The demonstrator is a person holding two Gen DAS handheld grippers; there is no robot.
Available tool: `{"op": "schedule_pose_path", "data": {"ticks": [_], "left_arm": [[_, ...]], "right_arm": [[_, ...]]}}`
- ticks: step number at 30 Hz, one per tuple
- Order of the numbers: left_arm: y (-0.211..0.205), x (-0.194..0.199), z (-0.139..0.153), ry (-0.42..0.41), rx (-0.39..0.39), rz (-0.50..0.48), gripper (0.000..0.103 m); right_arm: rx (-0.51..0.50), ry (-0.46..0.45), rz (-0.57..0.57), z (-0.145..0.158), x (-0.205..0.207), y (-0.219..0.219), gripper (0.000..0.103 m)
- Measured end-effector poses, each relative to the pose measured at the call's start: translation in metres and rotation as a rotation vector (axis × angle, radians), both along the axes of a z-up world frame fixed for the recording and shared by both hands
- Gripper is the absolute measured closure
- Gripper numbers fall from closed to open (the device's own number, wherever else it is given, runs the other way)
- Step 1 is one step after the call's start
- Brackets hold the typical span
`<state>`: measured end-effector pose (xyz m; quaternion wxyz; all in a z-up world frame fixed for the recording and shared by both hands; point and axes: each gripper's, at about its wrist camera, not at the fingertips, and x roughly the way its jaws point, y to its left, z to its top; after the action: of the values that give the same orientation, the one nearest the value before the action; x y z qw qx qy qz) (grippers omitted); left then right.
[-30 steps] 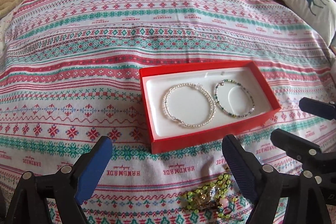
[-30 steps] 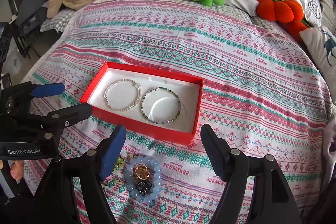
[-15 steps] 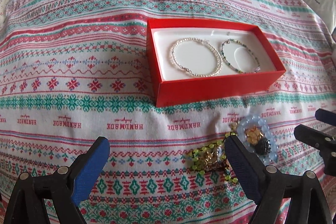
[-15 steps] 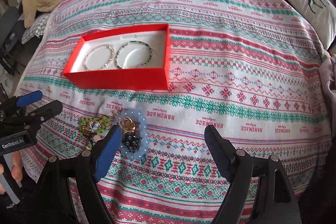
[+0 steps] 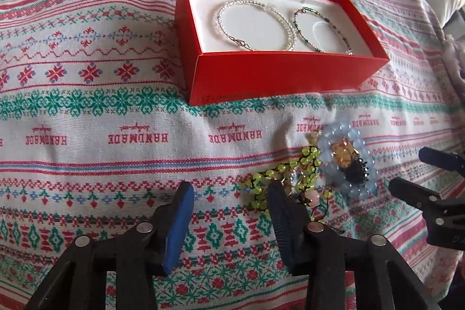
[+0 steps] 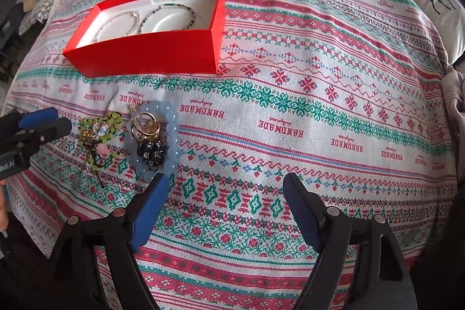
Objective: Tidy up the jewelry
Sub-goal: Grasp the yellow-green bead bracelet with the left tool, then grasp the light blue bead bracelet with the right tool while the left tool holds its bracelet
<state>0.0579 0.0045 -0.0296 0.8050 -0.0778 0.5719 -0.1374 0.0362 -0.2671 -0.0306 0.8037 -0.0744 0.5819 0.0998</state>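
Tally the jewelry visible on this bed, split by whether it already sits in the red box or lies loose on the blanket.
In the red box: 2 (clear-bead bracelet, green-bead bracelet)
Loose: 4 (yellow-green bracelet, pale blue bracelet, gold ring, black beaded piece)
Total: 6

The left gripper (image 5: 229,193), its jaws just narrowed with nothing between them, points steeply down beside the wide-open right gripper (image 6: 225,186).

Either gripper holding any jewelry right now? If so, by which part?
Nothing held. Left gripper has just been closing, with nothing between its jaws; green bead bracelet lies beside it. Right gripper is open above the bedspread.
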Motion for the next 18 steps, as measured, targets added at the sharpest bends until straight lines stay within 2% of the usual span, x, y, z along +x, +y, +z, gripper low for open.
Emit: {"op": "schedule_pose_path", "data": {"ticks": [2, 10, 15, 18], "left_arm": [[-0.005, 0.001, -0.002, 0.007, -0.005, -0.01, 0.069], [-0.02, 0.008, -0.009, 0.003, 0.032, -0.037, 0.083], [-0.026, 0.013, -0.013, -0.003, 0.045, -0.044, 0.1], [-0.028, 0.012, -0.009, -0.017, 0.053, -0.042, 0.103]], "right_arm": [[0.0, 0.006, 0.001, -0.001, 0.0, 0.0, 0.02], [-0.005, 0.025, -0.003, -0.004, 0.002, 0.003, 0.02], [-0.008, 0.033, -0.008, -0.009, 0.007, 0.005, 0.02], [-0.007, 0.038, -0.013, -0.011, 0.01, 0.003, 0.02]]}}
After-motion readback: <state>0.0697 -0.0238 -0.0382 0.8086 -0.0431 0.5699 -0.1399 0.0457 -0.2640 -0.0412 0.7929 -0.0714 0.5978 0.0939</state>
